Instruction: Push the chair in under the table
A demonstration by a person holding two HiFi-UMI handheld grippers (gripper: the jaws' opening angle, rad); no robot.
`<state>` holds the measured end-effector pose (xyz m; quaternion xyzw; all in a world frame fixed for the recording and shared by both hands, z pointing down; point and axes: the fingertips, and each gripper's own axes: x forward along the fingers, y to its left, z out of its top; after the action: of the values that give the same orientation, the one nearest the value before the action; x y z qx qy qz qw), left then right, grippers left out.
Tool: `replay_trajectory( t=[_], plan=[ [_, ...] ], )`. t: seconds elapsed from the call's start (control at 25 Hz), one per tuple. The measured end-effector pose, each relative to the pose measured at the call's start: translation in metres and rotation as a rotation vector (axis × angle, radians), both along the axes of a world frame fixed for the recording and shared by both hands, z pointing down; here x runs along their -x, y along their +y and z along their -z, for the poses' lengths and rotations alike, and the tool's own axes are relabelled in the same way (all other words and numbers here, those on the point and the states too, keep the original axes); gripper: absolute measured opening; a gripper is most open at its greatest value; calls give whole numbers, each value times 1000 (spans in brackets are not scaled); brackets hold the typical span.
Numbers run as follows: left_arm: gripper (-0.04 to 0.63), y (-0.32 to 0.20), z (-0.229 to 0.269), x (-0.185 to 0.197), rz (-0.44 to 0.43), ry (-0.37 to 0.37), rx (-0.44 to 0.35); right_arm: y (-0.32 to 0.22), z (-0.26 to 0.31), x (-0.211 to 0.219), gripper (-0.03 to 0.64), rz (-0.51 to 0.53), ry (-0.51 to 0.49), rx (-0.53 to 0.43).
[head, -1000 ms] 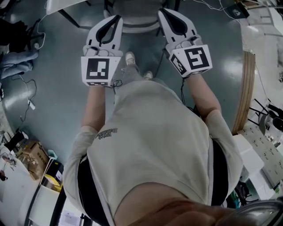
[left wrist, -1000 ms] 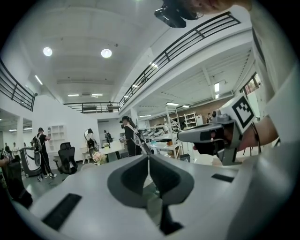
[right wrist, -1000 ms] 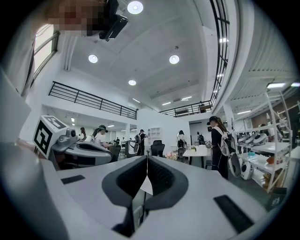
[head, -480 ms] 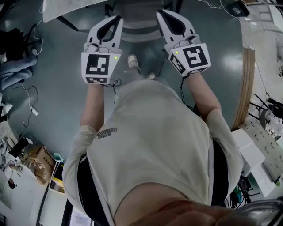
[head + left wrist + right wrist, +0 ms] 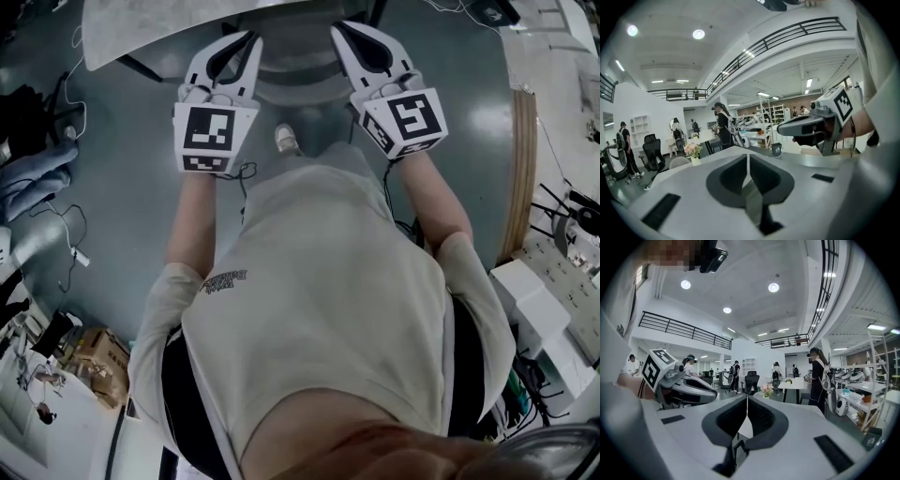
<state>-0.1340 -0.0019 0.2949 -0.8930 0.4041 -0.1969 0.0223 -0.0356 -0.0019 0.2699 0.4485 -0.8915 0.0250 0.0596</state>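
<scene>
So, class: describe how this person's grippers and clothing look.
The left gripper and right gripper are white shells with dark cut-outs, each bearing a cube of black-and-white square markers. A dark cable hangs below the left cube. The shirt is pale, short-sleeved.

The pale grey flat tabletop [image 5: 141, 33] is barring the way ahead on the upper left, and the grey round-backed chair [image 5: 295, 80] is filling the middle beside it. Glossy blue-grey floor [image 5: 122, 187] is lying open to the left, with a thin white cable [image 5: 75, 253] trailing across it. A curved wooden edge [image 5: 518, 178] and white boxes [image 5: 530, 314] are closing off the right.
</scene>
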Motion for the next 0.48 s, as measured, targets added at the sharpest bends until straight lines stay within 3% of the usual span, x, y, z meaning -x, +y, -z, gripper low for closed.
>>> replay_trajectory(
  t=[0.32, 0.48],
  plan=[
    [11, -15, 5, -15, -41, 39, -15, -22, -6, -12, 11, -9, 2, 23],
    [11, -19, -4, -27, -76, 1, 18, -33, -13, -16, 11, 33, 28, 43]
  ],
)
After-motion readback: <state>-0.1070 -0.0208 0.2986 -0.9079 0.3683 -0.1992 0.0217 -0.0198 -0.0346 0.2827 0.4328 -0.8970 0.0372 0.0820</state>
